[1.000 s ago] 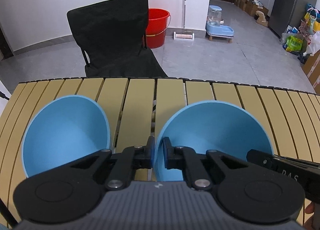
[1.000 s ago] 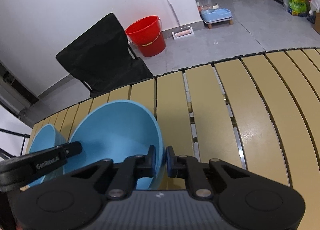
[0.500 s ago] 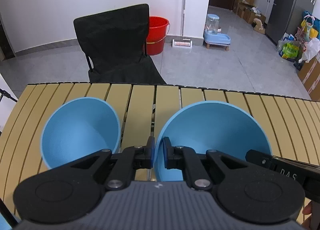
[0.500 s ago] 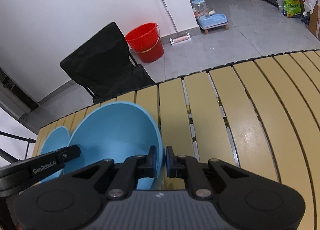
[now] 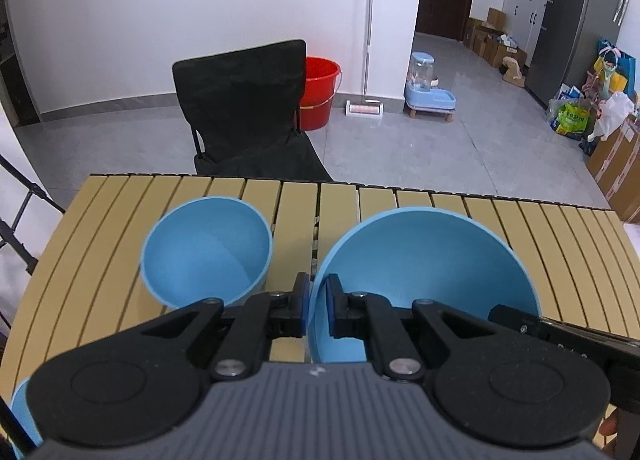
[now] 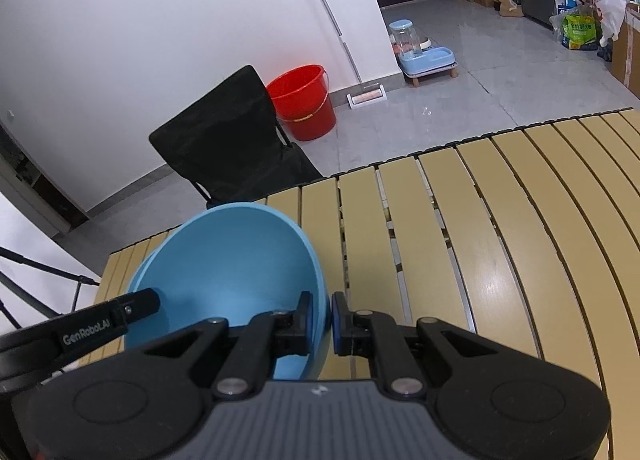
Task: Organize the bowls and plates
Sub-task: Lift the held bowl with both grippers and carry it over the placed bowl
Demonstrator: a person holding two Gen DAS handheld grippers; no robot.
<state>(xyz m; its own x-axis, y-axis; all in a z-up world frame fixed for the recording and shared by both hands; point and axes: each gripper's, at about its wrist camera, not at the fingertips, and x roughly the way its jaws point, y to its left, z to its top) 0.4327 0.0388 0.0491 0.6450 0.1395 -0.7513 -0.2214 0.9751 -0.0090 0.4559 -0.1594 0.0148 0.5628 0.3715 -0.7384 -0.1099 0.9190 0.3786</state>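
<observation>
Here both grippers, left (image 5: 317, 305) and right (image 6: 330, 324), pinch blue bowl (image 5: 424, 260) rim.

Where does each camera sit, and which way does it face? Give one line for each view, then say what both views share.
Left wrist view: sits on the left gripper, facing across the table toward the black chair; its fingers pinch the big bowl at the left rim, a small bowl stands to the left, and the other gripper's finger shows at right.
Right wrist view: sits on the right gripper, facing the same way, clamped on that bowl's right rim; the left gripper's finger shows at left.
Shared: big bowl, table, chair, red bucket.
</observation>
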